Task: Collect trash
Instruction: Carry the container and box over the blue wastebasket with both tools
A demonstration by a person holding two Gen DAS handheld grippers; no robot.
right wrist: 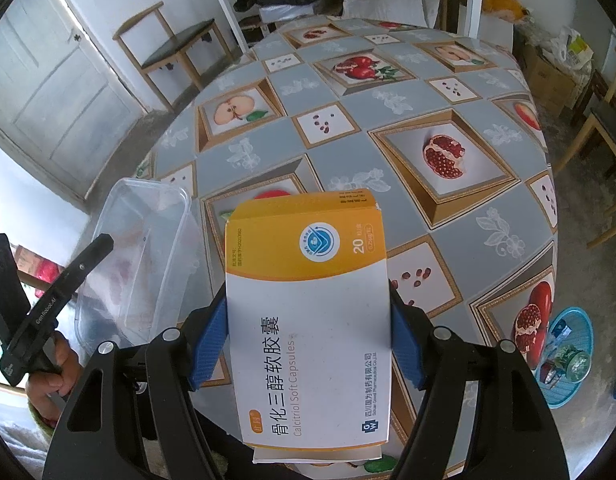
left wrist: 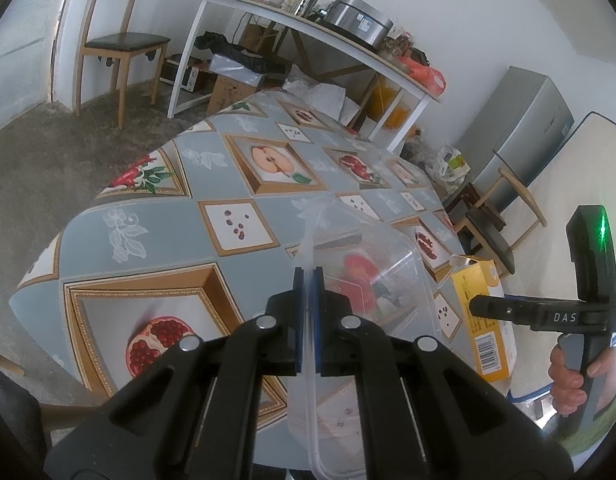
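My left gripper [left wrist: 308, 274] is shut on the rim of a clear plastic container [left wrist: 388, 276], which tilts up over the near edge of the fruit-patterned table [left wrist: 163, 248]. The container [right wrist: 139, 248] also shows at the left of the right wrist view, with nothing clearly inside. My right gripper [right wrist: 308, 332] is shut on a yellow and white medicine box [right wrist: 308, 320], its blue pads [right wrist: 209, 332] pressing on both long sides. The box [left wrist: 484, 320] hangs just right of the container, with one end flap open.
A blue basket [right wrist: 568, 356] holding several wrappers sits on the floor right of the table. A wooden chair [left wrist: 119, 44] stands by the door, a cluttered white shelf table [left wrist: 308, 28] along the far wall, and a grey fridge [left wrist: 524, 128] with more chairs to the right.
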